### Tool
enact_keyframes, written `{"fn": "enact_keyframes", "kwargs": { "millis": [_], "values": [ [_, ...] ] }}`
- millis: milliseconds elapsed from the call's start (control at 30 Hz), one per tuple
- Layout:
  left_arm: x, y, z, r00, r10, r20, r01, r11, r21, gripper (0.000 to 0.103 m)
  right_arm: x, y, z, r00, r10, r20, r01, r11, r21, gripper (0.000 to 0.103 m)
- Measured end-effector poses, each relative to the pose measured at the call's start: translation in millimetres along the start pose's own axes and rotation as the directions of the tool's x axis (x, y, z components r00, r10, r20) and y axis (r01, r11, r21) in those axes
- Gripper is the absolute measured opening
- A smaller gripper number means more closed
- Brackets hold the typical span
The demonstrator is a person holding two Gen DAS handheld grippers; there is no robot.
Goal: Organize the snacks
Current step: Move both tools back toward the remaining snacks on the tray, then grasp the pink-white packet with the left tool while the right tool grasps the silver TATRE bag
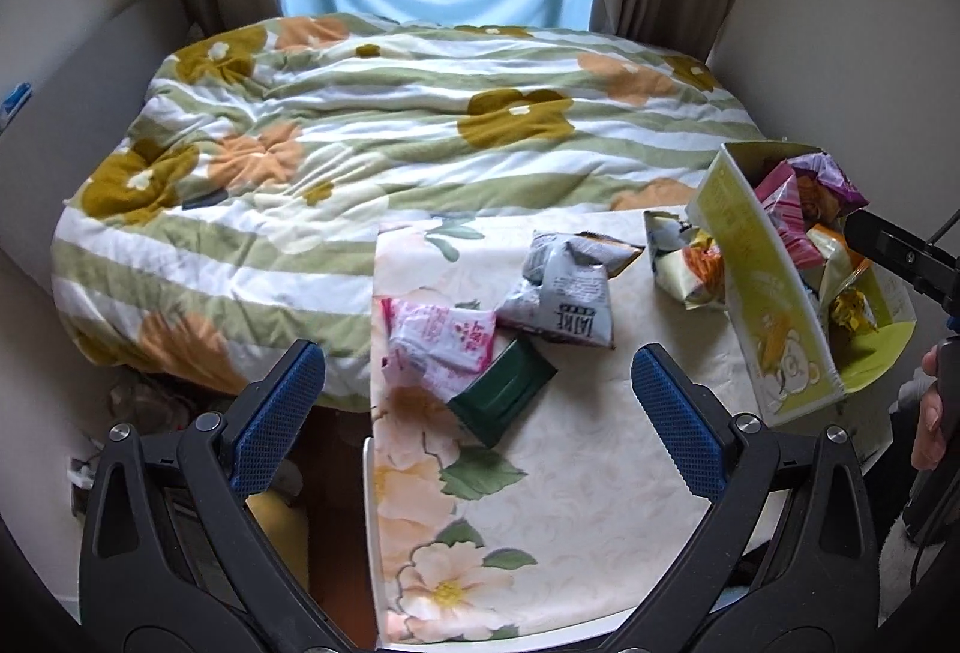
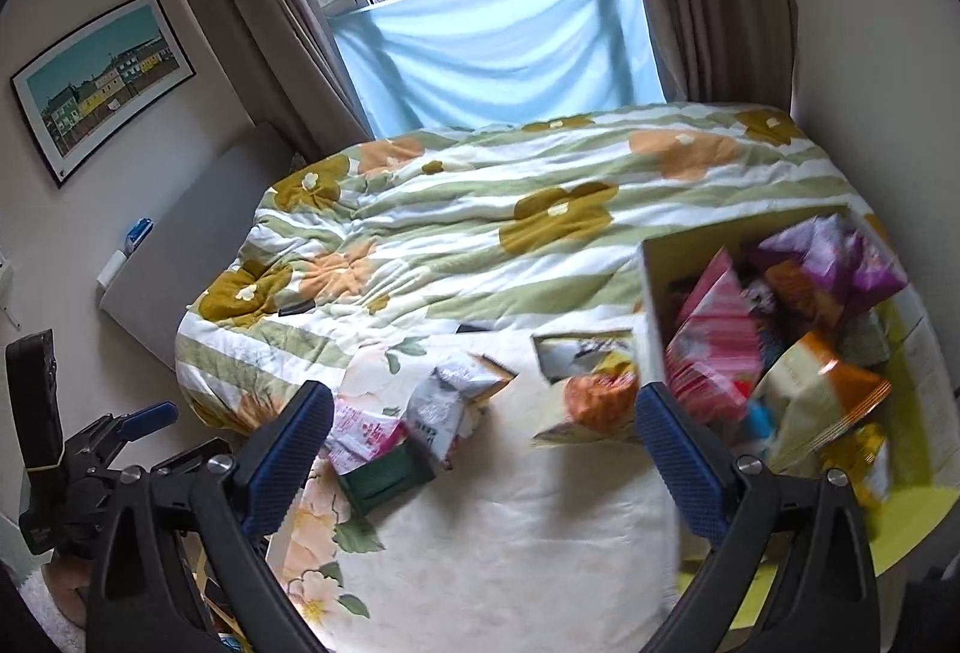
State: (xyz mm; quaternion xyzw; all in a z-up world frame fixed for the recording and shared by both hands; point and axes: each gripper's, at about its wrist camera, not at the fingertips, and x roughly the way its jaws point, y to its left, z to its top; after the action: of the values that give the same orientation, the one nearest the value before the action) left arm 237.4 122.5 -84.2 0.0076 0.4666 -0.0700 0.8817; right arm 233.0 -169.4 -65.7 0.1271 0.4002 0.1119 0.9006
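Observation:
Loose snacks lie on a floral-clothed table (image 1: 600,473): a pink packet (image 1: 441,344), a dark green packet (image 1: 503,398), a grey packet (image 1: 567,293) and a crumpled yellow-white packet (image 1: 684,257). A yellow-green box (image 1: 774,293) at the right holds several snack bags (image 2: 798,329). My left gripper (image 1: 477,413) is open and empty above the green packet. My right gripper (image 2: 483,449) is open and empty near the box's left wall; it shows at the right edge of the left wrist view (image 1: 900,257). The same packets show in the right wrist view: pink (image 2: 360,434), green (image 2: 384,479), grey (image 2: 447,401).
A bed with a flowered green-striped quilt (image 1: 360,143) lies behind and left of the table. A window with brown curtains (image 2: 492,41) is at the back. A framed picture (image 2: 102,77) hangs on the left wall. Clutter sits on the floor by the table's left edge (image 1: 282,503).

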Motion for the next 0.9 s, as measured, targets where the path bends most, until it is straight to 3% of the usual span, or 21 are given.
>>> {"fn": "enact_keyframes", "kwargs": {
  "millis": [400, 900],
  "values": [
    [94.1, 57.3, -15.5, 0.988, -0.091, -0.127, 0.091, 0.996, -0.004, 0.102, 92.4, 35.3, -51.3, 0.992, -0.023, -0.126, 0.036, 0.994, 0.101, 0.100],
    [211.9, 60.0, -25.1, 0.955, -0.136, -0.265, 0.131, 0.991, -0.036, 0.098, 192.0, 34.4, -47.2, 0.980, -0.022, -0.198, 0.054, 0.985, 0.162, 0.100]
  ]
}}
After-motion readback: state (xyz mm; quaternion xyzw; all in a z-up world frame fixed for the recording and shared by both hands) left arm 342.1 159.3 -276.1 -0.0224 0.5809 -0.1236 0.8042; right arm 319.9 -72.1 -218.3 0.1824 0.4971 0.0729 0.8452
